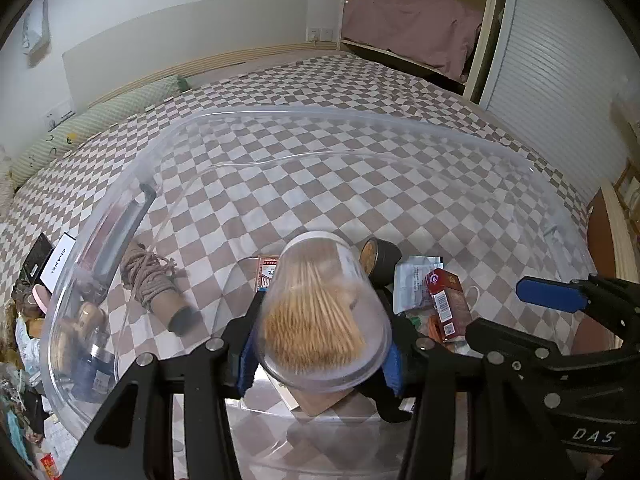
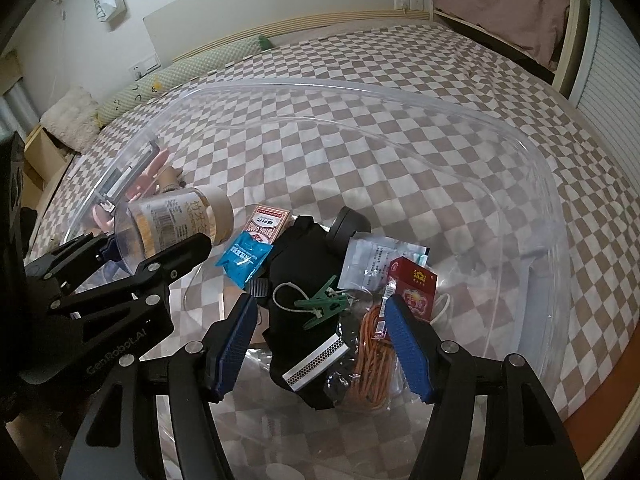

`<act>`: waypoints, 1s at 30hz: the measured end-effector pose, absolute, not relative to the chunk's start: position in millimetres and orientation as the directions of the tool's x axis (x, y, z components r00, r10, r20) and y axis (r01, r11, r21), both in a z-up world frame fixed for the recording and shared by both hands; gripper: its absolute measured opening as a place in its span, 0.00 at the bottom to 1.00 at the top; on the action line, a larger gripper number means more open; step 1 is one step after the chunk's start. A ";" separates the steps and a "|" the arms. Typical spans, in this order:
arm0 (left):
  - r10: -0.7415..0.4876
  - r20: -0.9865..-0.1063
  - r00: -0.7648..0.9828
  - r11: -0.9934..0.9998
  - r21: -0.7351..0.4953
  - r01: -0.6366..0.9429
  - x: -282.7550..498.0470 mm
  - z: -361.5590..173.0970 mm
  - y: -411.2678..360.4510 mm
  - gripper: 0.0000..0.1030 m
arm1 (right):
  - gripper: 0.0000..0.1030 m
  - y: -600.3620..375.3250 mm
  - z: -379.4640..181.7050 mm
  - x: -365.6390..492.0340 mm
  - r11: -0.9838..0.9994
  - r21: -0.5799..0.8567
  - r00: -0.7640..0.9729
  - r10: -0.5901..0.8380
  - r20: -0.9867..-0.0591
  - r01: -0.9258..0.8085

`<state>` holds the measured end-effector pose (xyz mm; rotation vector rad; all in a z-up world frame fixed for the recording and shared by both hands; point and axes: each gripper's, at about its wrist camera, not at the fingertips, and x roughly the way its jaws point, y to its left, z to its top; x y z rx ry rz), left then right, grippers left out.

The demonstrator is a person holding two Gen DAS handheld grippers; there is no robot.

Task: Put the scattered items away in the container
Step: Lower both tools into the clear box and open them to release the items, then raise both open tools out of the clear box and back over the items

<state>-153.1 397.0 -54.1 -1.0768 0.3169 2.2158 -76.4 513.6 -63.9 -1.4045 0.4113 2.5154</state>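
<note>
The left tool (image 1: 324, 344) is clamped on one clear plastic toothpick jar (image 1: 322, 312), held on its side above the near part of the container (image 1: 120, 208), its pale lid pointing away and the wooden picks bunched inside. The right tool (image 2: 324, 356) stands wide with nothing between its two blue ribbed pads (image 2: 408, 352), hovering over the pile in the container.

Under it lie one black cloth (image 2: 296, 256), one green clothes peg (image 2: 324, 304) with a white cord, one slim perforated metal piece (image 2: 316, 362), one coil of orange cord (image 2: 372, 360) in clear wrap, one red cigarette pack (image 2: 414, 288), one clear sachet (image 2: 376, 260), one blue foil packet (image 2: 242, 258), one red card box (image 2: 266, 220) and one round dark tin (image 2: 348, 224).

The container is a single large tub of clear, smooth plastic with rounded corners – its far half holds nothing, so there is open room there. It sits on a bed with a brown-and-white checked cover (image 1: 320, 92). Outside its left wall lie a spool of brown twine (image 1: 154, 284) and a white box (image 1: 58, 264), just beside the rim.
</note>
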 end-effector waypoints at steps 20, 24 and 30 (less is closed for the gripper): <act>0.437 -0.743 -0.507 -0.796 -0.057 -0.602 -152.4 -41.2 366.3 0.71 | 0.64 509.9 -63.2 -74.0 -0.937 0.120 -0.537 0.080 -0.840 -0.327; 0.443 -0.733 -0.516 -0.798 -0.061 -0.599 -149.1 -36.7 359.7 0.72 | 0.64 509.8 -61.2 -72.2 -0.937 0.114 -0.549 0.093 -0.830 -0.331; 0.446 -0.711 -0.544 -0.809 -0.060 -0.585 -145.5 -27.1 345.9 0.89 | 0.64 507.8 -55.4 -69.8 -0.934 0.100 -0.571 0.122 -0.812 -0.342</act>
